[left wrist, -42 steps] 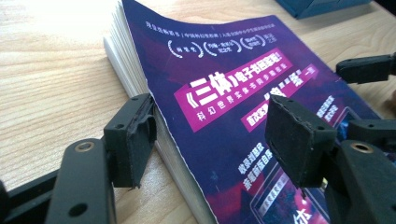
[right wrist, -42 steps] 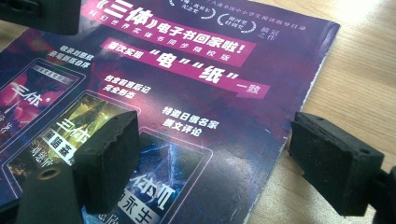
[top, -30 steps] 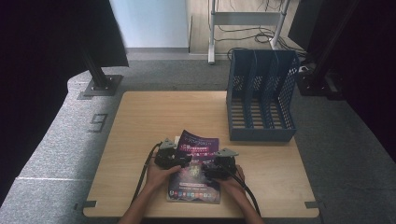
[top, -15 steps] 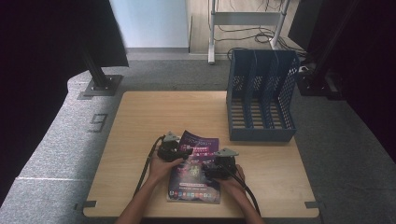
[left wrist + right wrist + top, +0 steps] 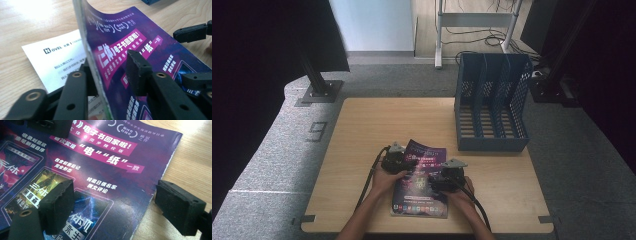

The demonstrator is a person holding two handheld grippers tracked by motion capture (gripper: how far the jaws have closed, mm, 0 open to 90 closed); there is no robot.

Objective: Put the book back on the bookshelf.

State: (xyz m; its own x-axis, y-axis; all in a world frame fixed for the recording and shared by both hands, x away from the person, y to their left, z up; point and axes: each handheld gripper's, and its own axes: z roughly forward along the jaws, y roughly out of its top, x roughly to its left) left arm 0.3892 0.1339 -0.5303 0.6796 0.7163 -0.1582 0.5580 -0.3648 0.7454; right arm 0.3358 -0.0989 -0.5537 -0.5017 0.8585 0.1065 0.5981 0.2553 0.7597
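A purple magazine lies on the wooden table near its front edge, with its far left corner lifted. In the left gripper view its left edge stands up between the jaws of my left gripper. One jaw sits under the cover and the other presses on the printed face, so the gripper is shut on it. A white printed sheet shows beneath. My right gripper is open and low over the magazine's right side. One of its pads is above the cover, the other beyond the edge over bare wood.
A blue mesh file holder with several upright slots stands at the table's far right. Bare table stretches to the left and behind the magazine. Grey carpet and black stands surround the table.
My left gripper has shifted slightly away from the person along the magazine's left edge. The right gripper has barely moved.
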